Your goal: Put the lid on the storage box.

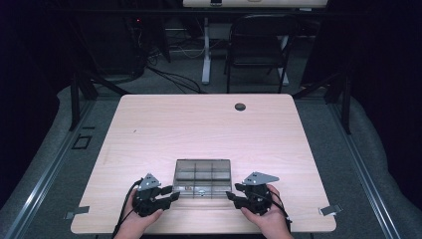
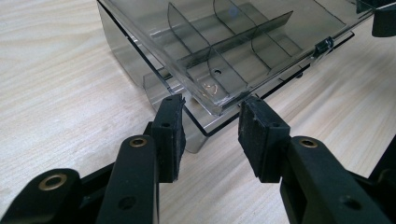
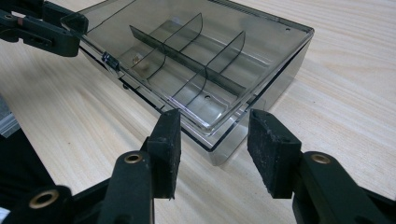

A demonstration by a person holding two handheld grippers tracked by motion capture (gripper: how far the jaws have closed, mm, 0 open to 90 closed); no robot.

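Looks like the lid-handling stage on a smoky clear compartment box (image 1: 203, 177), sitting near the front edge of the table (image 1: 209, 124), dead centre between both hands. One box, one hinged lid, two tongs. Inside: one long divider plus two curved cross dividers, so six compartments by the look of it, all seemingly bare apart from a tiny speck or screw hole in a couple of them; too small to call.

Left tongs (image 1: 170, 191) parked at the near left corner of the box. From the left gripper view (image 2: 210, 135), jaws apart, straddling the corner where the lid edge overhangs the base, pads not pressing on anything. Right tongs (image 1: 231, 195) mirrored on the near right corner; right gripper view (image 3: 212, 140) same story, jaws spread wide either side of the corner, no contact visible.

The lid seems slightly raised at the front, with a small latch (image 3: 110, 59) midway along the near edge. Hard to tell whether closed or cracked open.

Best guess for next: pinch one corner to steady the base, then get the other pair onto the lid lip or latch. Needs careful aim, since thin slick plastic probably slips, and the light box probably slides on the wood.
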